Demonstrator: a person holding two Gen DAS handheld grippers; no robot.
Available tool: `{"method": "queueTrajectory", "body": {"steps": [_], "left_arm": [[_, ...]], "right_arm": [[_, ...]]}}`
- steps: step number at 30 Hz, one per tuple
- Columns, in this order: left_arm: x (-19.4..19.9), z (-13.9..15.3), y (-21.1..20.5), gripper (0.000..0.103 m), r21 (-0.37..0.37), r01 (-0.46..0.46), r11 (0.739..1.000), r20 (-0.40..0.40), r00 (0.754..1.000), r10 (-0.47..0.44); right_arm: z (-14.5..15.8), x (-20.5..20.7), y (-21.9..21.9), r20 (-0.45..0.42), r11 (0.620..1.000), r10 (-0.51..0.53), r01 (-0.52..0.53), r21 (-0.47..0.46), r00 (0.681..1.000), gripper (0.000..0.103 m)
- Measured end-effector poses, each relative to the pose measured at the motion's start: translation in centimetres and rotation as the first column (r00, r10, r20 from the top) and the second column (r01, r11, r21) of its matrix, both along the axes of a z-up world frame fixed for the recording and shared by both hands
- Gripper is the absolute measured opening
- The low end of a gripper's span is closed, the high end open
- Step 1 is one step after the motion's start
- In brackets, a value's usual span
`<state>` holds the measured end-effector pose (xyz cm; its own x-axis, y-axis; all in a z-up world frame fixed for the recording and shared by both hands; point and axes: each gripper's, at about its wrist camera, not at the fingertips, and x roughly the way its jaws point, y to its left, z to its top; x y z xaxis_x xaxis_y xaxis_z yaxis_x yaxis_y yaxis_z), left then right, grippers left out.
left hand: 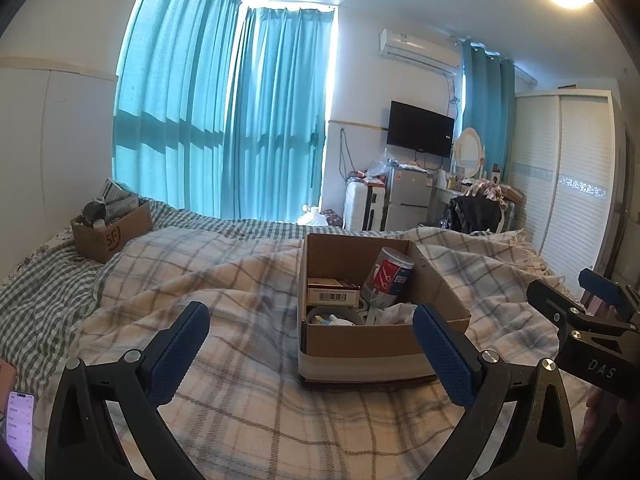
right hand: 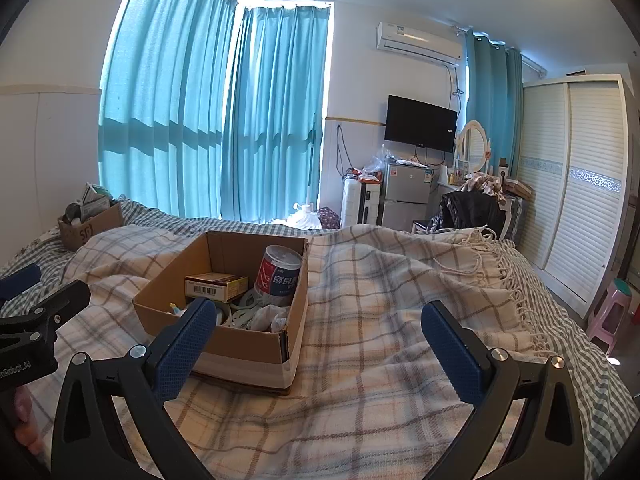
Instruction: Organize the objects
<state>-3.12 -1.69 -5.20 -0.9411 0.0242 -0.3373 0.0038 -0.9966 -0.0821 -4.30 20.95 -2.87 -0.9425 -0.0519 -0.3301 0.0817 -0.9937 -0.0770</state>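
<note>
Sitting on the plaid blanket (right hand: 380, 320), holding a canister (right hand: 277, 276), barcoded carton (right hand: 216, 285) and tape rolls (right hand: 244, 312): cardboard box (right hand: 240, 344); left gripper (left hand: 312, 356) and right gripper (right hand: 320, 356) gaping, empty.

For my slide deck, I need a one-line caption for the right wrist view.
Open right tool hovers over plaid blanket beside open brown cardboard box of clutter.

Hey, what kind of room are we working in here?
Most likely a lived-in bedroom or small studio flat. A bed with a plaid blanket fills the foreground, a white sliding-door wardrobe stands on the right, and a wall-mounted TV hangs above a small fridge.
</note>
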Motion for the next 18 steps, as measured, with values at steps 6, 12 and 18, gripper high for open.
{"method": "queueTrajectory", "body": {"steps": [6,12,18], "left_arm": [[0.01,-0.07,-0.04,0.103,-0.001,-0.007,1.0,0.004,1.0,0.007],[0.02,-0.04,0.0,0.103,-0.005,-0.008,1.0,0.0,1.0,0.008],[0.18,-0.02,-0.06,0.103,-0.006,-0.014,1.0,-0.002,1.0,0.014]], "right_arm": [[-0.01,0.05,-0.05,0.0,1.0,-0.002,0.002,0.001,1.0,0.103],[-0.08,0.19,-0.09,0.003,1.0,-0.005,0.005,0.003,1.0,0.103],[-0.09,0.15,-0.08,0.004,1.0,-0.004,0.004,0.003,1.0,0.103]]}}
